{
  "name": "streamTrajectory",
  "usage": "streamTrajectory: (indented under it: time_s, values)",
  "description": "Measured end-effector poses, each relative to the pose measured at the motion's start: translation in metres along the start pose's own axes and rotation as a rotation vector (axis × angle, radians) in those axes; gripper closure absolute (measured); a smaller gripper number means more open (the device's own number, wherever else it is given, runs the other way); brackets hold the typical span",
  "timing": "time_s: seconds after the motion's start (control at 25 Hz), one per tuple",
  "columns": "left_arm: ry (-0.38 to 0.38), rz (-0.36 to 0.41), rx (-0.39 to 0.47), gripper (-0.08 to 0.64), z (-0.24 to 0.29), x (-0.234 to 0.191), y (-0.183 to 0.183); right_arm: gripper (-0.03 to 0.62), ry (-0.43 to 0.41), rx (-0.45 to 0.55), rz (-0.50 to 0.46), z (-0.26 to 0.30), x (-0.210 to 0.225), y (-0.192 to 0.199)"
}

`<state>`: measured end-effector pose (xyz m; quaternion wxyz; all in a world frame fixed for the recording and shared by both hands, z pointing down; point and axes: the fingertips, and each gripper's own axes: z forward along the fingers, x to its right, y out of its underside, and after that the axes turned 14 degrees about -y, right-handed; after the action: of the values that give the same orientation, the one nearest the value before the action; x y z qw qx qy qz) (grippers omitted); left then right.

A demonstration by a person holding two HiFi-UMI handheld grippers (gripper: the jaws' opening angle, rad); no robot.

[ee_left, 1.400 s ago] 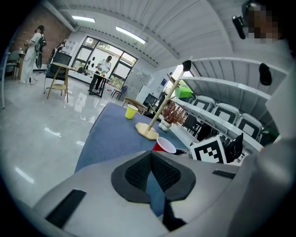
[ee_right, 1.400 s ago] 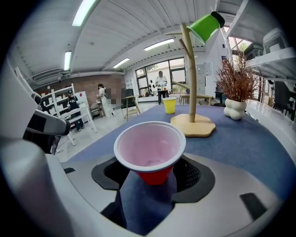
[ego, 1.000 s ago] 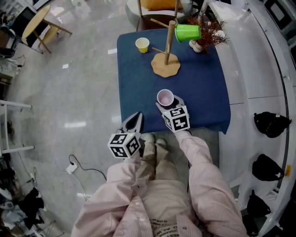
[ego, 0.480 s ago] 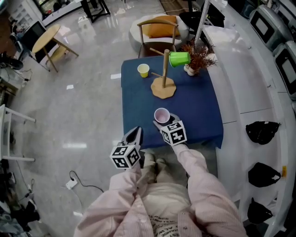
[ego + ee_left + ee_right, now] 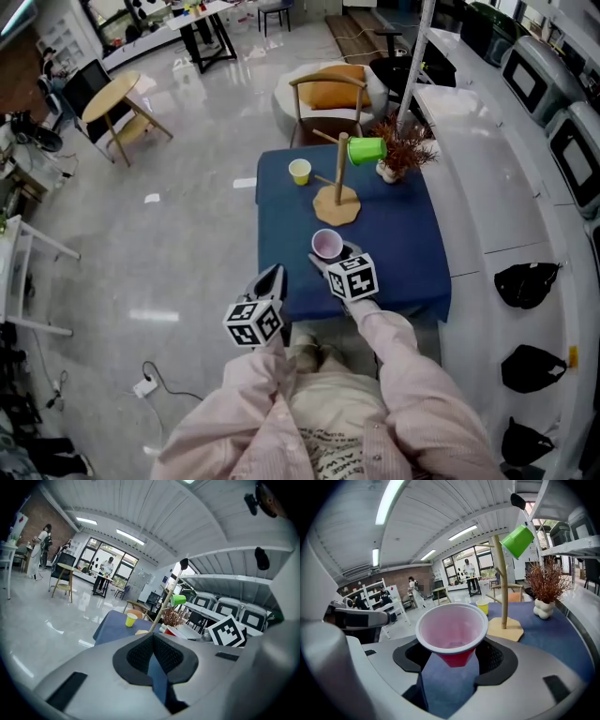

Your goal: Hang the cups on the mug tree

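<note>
My right gripper [image 5: 330, 253] [image 5: 454, 657] is shut on a red cup [image 5: 326, 243] [image 5: 452, 631] with a pale pink inside. It holds the cup upright above the near part of the blue table [image 5: 281, 253]. The wooden mug tree [image 5: 338, 184] [image 5: 502, 588] stands further back, with a green cup [image 5: 367, 150] [image 5: 517, 540] hanging on an upper peg. A yellow cup [image 5: 300, 171] [image 5: 482, 606] stands on the table to the tree's left. My left gripper [image 5: 271, 278] [image 5: 152, 641] hovers off the table's near left corner, shut on nothing.
A white vase of reddish dried twigs [image 5: 401, 156] [image 5: 545, 588] stands right of the tree. A wooden chair with an orange cushion [image 5: 330, 92] is behind the table. A white counter [image 5: 487, 169] runs along the right. Grey floor lies to the left.
Both grippers have risen, the right one carrying the red cup up off the table. The head view has pulled back and shows more of the room.
</note>
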<state>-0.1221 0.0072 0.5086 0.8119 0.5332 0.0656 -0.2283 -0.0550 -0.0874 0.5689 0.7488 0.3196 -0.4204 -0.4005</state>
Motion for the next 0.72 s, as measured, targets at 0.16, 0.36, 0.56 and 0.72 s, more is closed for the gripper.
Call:
streamTrajectory:
  time_s: [0.16, 0.36, 0.56, 0.72]
  values:
    - [-0.009, -0.003, 0.021, 0.561, 0.001, -0.002, -0.011, 0.310, -0.014, 0.009, 0.005, 0.003, -0.002, -0.011]
    - [-0.010, -0.005, 0.040, 0.561, 0.007, -0.003, -0.022, 0.310, -0.030, 0.021, 0.023, 0.012, 0.000, -0.020]
    - [-0.012, -0.010, 0.038, 0.561, 0.021, -0.007, -0.029, 0.310, -0.049, 0.021, 0.043, 0.027, 0.001, -0.026]
    - [0.005, -0.002, 0.015, 0.561, 0.038, -0.011, -0.032, 0.310, -0.051, 0.024, 0.067, 0.043, 0.008, -0.032]
